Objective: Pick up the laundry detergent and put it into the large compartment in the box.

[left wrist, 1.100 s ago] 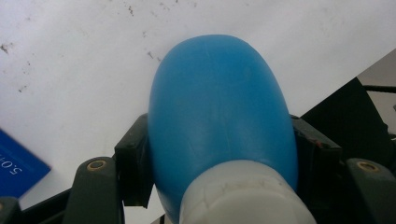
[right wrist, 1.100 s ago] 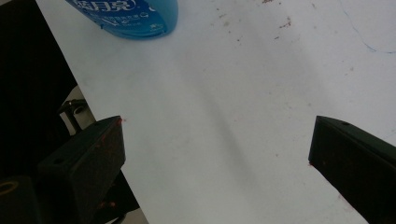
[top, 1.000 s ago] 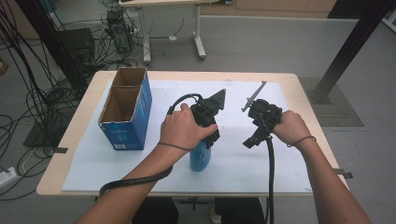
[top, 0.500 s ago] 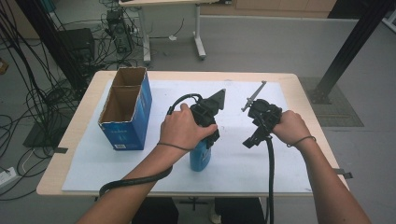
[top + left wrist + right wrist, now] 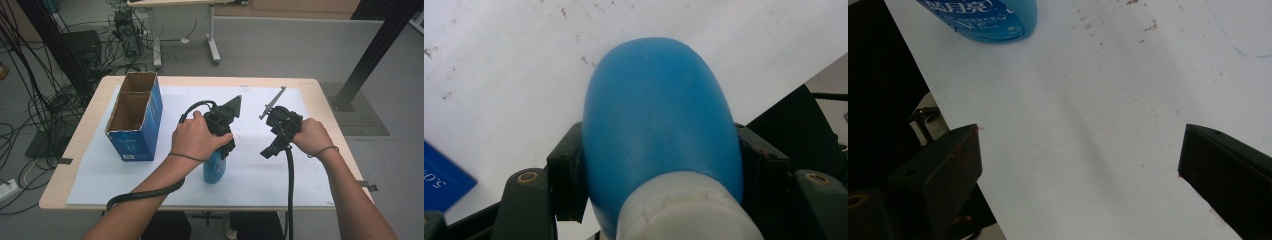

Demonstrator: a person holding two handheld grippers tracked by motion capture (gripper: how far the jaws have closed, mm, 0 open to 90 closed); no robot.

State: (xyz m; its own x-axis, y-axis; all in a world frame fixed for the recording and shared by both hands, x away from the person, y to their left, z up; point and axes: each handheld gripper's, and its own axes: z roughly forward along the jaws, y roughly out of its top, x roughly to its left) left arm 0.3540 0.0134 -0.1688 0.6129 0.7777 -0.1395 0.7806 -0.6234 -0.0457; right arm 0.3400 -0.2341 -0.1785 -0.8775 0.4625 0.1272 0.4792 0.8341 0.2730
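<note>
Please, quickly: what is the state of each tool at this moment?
Left tool: closed on the blue bottle.
Right tool: open, holding nothing, above the white sheet.

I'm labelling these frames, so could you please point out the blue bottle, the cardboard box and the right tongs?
blue bottle (image 5: 659,115): left gripper view, body.
cardboard box (image 5: 140,138): high view, blue side wall.
right tongs (image 5: 1080,165): right gripper view, the gap between its tips.

Blue bottle in left claw

The blue bottle with a white cap stood upright on the white-covered desk, near its front edge, clamped at the neck by the left hand-held gripper.
</note>
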